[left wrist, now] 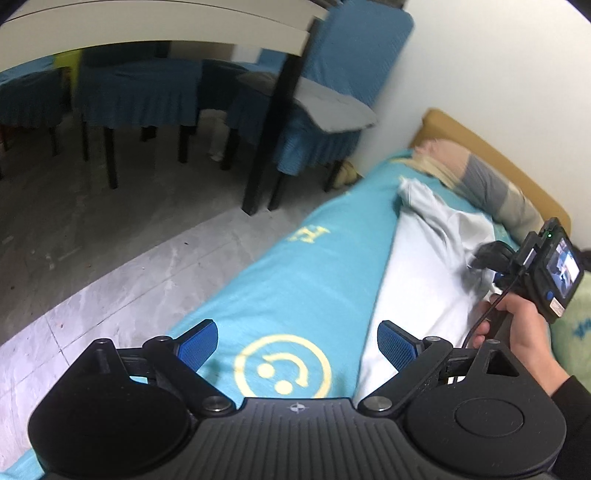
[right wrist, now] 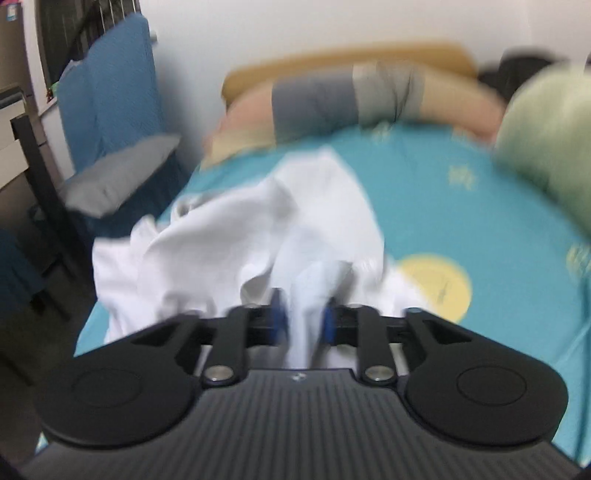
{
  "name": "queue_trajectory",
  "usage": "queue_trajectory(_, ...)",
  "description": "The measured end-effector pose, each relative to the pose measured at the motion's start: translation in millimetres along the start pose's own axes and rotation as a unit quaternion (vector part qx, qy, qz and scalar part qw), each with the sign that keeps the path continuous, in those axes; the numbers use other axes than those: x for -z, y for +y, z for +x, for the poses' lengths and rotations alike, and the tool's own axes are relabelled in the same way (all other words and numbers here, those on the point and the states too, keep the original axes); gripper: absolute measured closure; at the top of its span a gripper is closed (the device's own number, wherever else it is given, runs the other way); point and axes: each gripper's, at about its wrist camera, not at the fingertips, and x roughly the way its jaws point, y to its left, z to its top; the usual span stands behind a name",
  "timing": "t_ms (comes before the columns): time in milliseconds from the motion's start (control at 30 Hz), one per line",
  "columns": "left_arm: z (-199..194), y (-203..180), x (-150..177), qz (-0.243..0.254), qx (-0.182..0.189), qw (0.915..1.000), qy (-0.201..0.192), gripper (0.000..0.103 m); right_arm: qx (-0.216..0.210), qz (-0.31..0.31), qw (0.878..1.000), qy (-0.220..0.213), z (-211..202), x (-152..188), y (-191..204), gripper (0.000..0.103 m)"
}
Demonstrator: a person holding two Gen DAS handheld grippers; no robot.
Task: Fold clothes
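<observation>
Turquoise cloth printed with yellow smiley faces is spread over the bed (left wrist: 295, 280), which fills most of both views; a striped bolster (right wrist: 354, 99) in grey and beige is laid across its far end against a tan headboard (left wrist: 491, 155), and a pale green pillow (right wrist: 546, 147) is seen at the right. Chairs with blue covers (left wrist: 136, 92) and a white table (left wrist: 155, 33) are seen beyond the bed edge, over a grey floor (left wrist: 92, 240). White fabric, the shirt (right wrist: 229, 243), is rumpled on the sheet near the bed's left edge, with one part flat and another drawn up in folds; a bunch of it is pinched between the blue pads (right wrist: 277, 314) of the right gripper (right wrist: 303, 321), whose jaws are closed narrowly on the cloth. In the left wrist view, that tool's handle is grasped from below by the person's right hand (left wrist: 517, 328), the dark sleeve reaching in from the lower right. The left gripper (left wrist: 297, 343) is held above the sheet beside the shirt's edge, its jaws spread wide with nothing between them.
</observation>
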Motion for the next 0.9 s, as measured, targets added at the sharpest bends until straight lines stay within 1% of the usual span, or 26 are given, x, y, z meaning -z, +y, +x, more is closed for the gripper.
queue_trajectory(33,3,-3,1,0.006,0.000,1.0000,0.002,0.008,-0.019,-0.006,1.000,-0.001,-6,1,-2,0.036)
queue_trajectory(100,8,-8,3,0.016,0.001,0.9998,0.006,0.008,-0.052,-0.023,0.998,-0.008,-23,2,-1,0.024)
queue_trajectory(133,10,-9,4,0.020,0.002,0.9998,0.008,0.008,-0.065,-0.032,0.997,-0.013,-33,2,2,0.022)
queue_trajectory(267,10,-21,5,0.045,0.011,0.9989,0.005,0.008,-0.103,-0.043,0.994,-0.019,-71,-18,4,0.022)
queue_trajectory(333,3,-27,6,0.059,0.017,0.9981,0.000,0.008,-0.120,-0.043,0.992,-0.020,-94,-26,3,0.022)
queue_trajectory(400,-6,-32,6,0.068,0.026,0.9973,-0.001,0.008,-0.131,-0.037,0.991,-0.019,-129,-24,-11,0.022)
queue_trajectory(533,-32,-38,1,0.072,0.060,0.9955,0.013,0.013,-0.153,-0.024,0.988,-0.016,-200,-21,-38,0.022)
queue_trajectory(567,-40,-37,-3,0.066,0.071,0.9951,0.021,0.013,-0.158,-0.021,0.987,-0.015,-217,-20,-46,0.022)
queue_trajectory(700,-73,-21,-27,0.039,0.120,0.9903,0.058,0.013,-0.174,-0.002,0.985,-0.006,-275,0,-82,0.022)
queue_trajectory(767,-90,-12,-39,0.028,0.145,0.9861,0.076,0.017,-0.182,0.002,0.983,-0.001,-297,10,-97,0.022)
queue_trajectory(800,-100,-5,-46,0.029,0.145,0.9863,0.073,0.018,-0.181,0.001,0.983,0.002,-305,15,-101,0.022)
queue_trajectory(867,-118,13,-63,0.034,0.134,0.9889,0.056,0.018,-0.180,-0.001,0.984,0.007,-320,24,-110,0.022)
queue_trajectory(900,-127,25,-72,0.026,0.129,0.9901,0.050,0.018,-0.179,-0.002,0.984,0.010,-326,28,-114,0.022)
